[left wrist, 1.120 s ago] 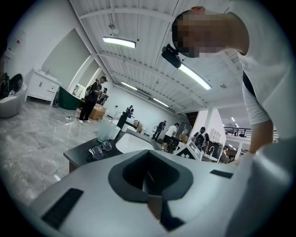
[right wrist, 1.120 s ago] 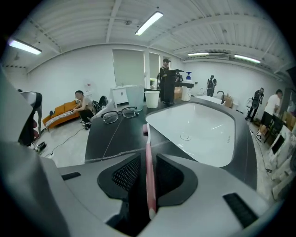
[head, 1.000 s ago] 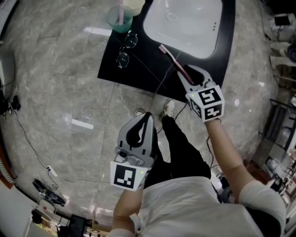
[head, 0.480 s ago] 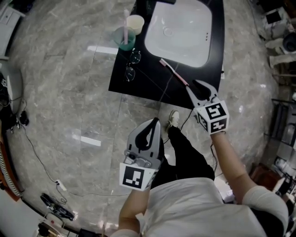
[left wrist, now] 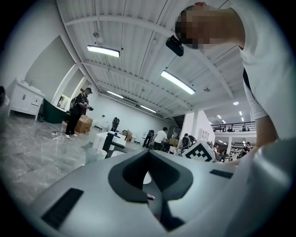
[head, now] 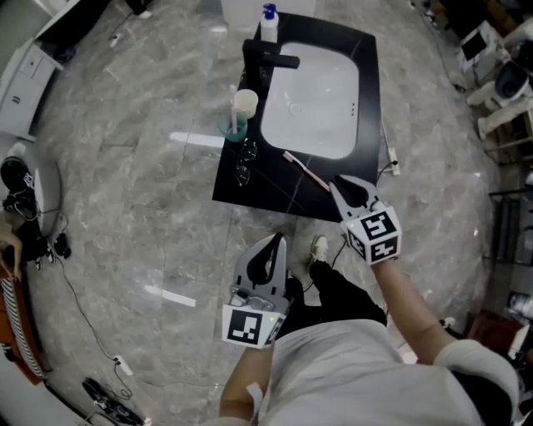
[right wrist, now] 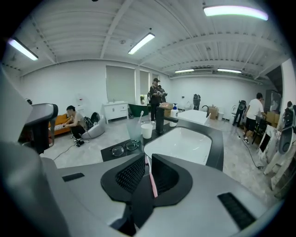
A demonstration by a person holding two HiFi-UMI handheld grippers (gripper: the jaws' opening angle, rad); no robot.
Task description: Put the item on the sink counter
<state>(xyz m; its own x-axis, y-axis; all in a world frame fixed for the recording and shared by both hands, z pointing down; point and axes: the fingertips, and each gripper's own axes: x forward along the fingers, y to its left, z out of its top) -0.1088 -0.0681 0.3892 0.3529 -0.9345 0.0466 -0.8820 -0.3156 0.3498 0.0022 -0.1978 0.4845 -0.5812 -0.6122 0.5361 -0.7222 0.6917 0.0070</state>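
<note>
A pink toothbrush (head: 305,171) sticks out from my right gripper (head: 337,190), which is shut on its handle. The brush slants over the near right part of the black sink counter (head: 250,193), its head close to the white basin (head: 312,100). In the right gripper view the pink handle (right wrist: 151,179) is pinched between the ribbed pads of that gripper (right wrist: 147,163), with the basin (right wrist: 182,144) just ahead. My left gripper (head: 276,242) hangs lower, off the counter over the marble floor, shut with nothing in it; it also shows in its own view (left wrist: 151,185).
Eyeglasses (head: 245,163) lie on the counter's left side, beside a green cup (head: 235,126) with a toothbrush in it and a white cup (head: 245,102). A black faucet (head: 266,58) and a soap bottle (head: 268,21) stand at the back. Cables trail over the floor.
The head view has pulled back, so the whole counter now shows. My right gripper stays at the counter's near edge with the toothbrush in it. The left gripper remains low and shut.
</note>
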